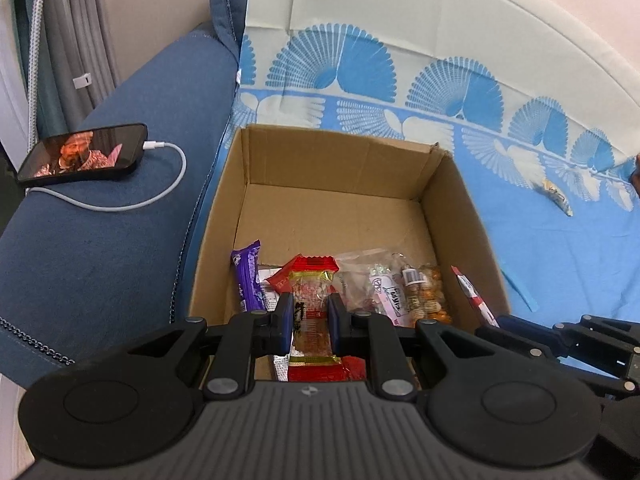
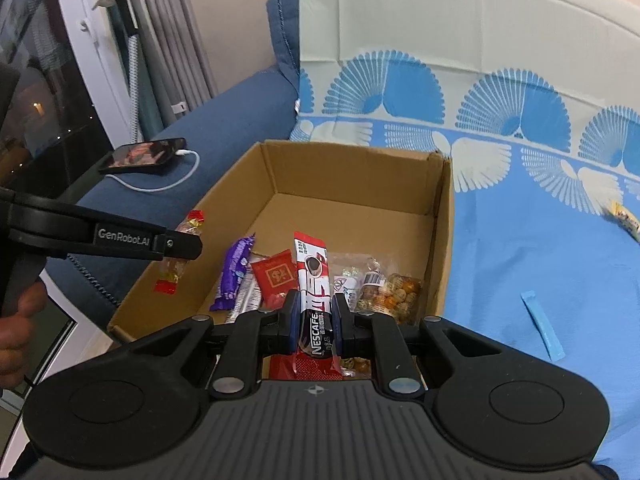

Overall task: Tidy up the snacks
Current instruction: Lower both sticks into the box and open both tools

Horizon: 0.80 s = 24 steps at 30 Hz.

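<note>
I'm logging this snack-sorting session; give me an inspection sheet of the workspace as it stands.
Surface: blue patterned sheet over a blue sofa.
Job's things: open cardboard box holding a purple bar, red packet and nut bag; two snacks lie outside it on the sheet: blue stick, small packet.
Clutter: phone on the sofa arm, screen lit.
Grippers: left gripper shut on a red candy; right gripper shut on a Nescafe stick; both over the box.
Cables: white cable plugged into the phone.
Surroundings: radiator, dark window.
</note>
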Each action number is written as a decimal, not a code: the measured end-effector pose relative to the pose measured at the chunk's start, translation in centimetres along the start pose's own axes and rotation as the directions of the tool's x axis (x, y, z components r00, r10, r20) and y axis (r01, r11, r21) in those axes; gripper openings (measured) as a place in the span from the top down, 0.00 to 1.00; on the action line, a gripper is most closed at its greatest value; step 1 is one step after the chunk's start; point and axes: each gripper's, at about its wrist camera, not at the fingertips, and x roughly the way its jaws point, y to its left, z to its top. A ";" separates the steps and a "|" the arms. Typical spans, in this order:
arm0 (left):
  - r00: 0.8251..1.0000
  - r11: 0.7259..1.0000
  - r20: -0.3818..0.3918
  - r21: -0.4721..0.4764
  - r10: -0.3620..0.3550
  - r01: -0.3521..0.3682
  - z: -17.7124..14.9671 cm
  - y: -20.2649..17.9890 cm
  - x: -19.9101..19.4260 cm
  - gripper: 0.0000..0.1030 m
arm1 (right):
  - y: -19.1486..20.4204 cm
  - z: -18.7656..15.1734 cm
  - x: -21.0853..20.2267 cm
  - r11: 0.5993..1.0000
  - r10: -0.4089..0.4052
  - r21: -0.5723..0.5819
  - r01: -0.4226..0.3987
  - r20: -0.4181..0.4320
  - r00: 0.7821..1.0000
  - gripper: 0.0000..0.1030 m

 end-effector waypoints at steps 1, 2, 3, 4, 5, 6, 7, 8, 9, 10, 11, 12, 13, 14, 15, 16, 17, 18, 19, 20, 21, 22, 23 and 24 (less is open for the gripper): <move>1.000 1.000 -0.006 0.002 0.000 0.000 0.0 0.0 0.4 0.81 | -0.1 0.1 0.4 1.000 -0.002 0.004 0.002 -0.005 1.000 0.83; 1.000 1.000 -0.011 0.004 0.001 -0.001 0.1 0.0 0.7 0.81 | -0.2 0.1 0.8 1.000 -0.003 0.007 0.003 -0.010 1.000 0.83; 1.000 1.000 -0.017 0.006 0.001 -0.001 0.1 0.1 1.0 0.81 | -0.3 0.1 1.2 1.000 -0.004 0.009 0.004 -0.014 1.000 0.83; 1.000 1.000 -0.022 0.006 0.002 -0.002 0.1 0.1 1.3 0.81 | -0.4 0.2 1.6 1.000 -0.004 0.011 0.004 -0.017 1.000 0.83; 1.000 1.000 -0.027 0.005 0.001 -0.001 0.1 0.1 1.5 0.81 | -0.5 0.3 1.8 1.000 -0.004 0.012 0.004 -0.021 1.000 0.83; 1.000 1.000 -0.031 0.004 -0.001 0.001 0.1 0.2 1.9 0.81 | -0.7 0.4 2.2 1.000 -0.003 0.012 0.003 -0.024 1.000 0.83; 0.999 1.000 -0.035 0.003 -0.001 0.001 0.2 0.3 2.1 0.81 | -0.8 0.5 2.4 1.000 -0.002 0.011 0.002 -0.027 1.000 0.83; 0.999 1.000 -0.039 0.002 -0.001 0.002 0.2 0.3 2.4 0.81 | -0.8 0.5 2.7 1.000 -0.002 0.010 0.002 -0.030 1.000 0.83; 0.999 1.000 -0.042 0.001 -0.002 0.002 0.3 0.3 2.7 0.81 | -0.9 0.6 3.0 1.000 -0.001 0.010 0.001 -0.032 0.999 0.83; 0.999 1.000 -0.046 0.000 -0.001 0.001 0.3 0.3 2.9 0.81 | -0.9 0.7 3.2 1.000 0.000 0.010 0.000 -0.034 0.999 0.82; 0.999 1.000 -0.050 0.000 0.000 0.000 0.3 0.3 3.2 0.81 | -1.0 0.7 3.4 1.000 0.000 0.008 0.001 -0.036 0.999 0.82; 0.999 1.000 -0.055 0.001 0.003 -0.003 0.4 0.4 3.5 0.81 | -1.0 0.8 3.7 1.000 -0.001 0.007 0.001 -0.037 0.999 0.82; 0.998 1.000 -0.060 0.003 0.006 -0.006 0.4 0.4 3.9 0.81 | -1.1 0.8 3.9 1.000 -0.002 0.006 0.002 -0.038 0.999 0.82; 0.998 1.000 -0.065 0.003 0.007 -0.007 0.4 0.4 4.2 0.81 | -1.2 0.9 4.1 1.000 -0.004 0.006 0.004 -0.040 0.999 0.82; 0.997 1.000 -0.071 0.003 0.007 -0.007 0.5 0.4 4.5 0.81 | -1.2 0.9 4.4 1.000 -0.005 0.008 0.005 -0.043 0.999 0.82; 0.997 1.000 -0.075 0.002 0.007 -0.007 0.5 0.4 4.7 0.81 | -1.3 0.9 4.6 1.000 -0.006 0.009 0.006 -0.045 0.999 0.82; 0.997 1.000 -0.079 0.001 0.008 -0.007 0.6 0.4 5.0 0.81 | -1.4 0.9 4.7 1.000 -0.006 0.010 0.007 -0.047 0.999 0.82; 0.997 1.000 -0.081 0.001 0.012 -0.012 0.6 0.5 5.1 0.81 | -1.4 0.9 4.9 1.000 -0.008 0.010 0.008 -0.048 0.999 0.82; 0.996 1.000 -0.086 0.000 0.017 -0.017 0.7 0.5 5.4 0.76 | -1.5 0.9 5.1 1.000 -0.011 0.011 0.012 -0.051 0.999 0.81; 0.995 1.000 -0.094 -0.003 0.020 -0.020 0.7 0.6 5.5 0.70 | -1.5 0.9 5.3 1.000 -0.017 0.013 0.017 -0.055 0.998 0.79; 0.994 1.000 -0.104 -0.012 0.021 -0.022 0.8 0.8 5.7 0.44 | -1.5 1.0 5.4 1.000 -0.023 0.017 0.024 -0.058 0.998 0.80; 0.993 0.999 -0.119 -0.029 0.022 -0.026 0.9 1.0 5.9 0.09 | -1.6 1.0 5.5 0.999 -0.034 0.022 0.035 -0.057 0.998 0.75; 0.992 0.998 -0.126 -0.047 0.024 -0.031 1.1 1.3 6.0 0.00 | -1.6 1.2 5.5 0.999 -0.042 0.026 0.044 -0.059 0.997 0.57; 0.993 0.997 -0.119 -0.067 0.021 -0.029 1.1 1.6 5.8 0.00 | -1.5 1.2 5.6 0.998 -0.051 0.030 0.053 -0.061 0.997 0.48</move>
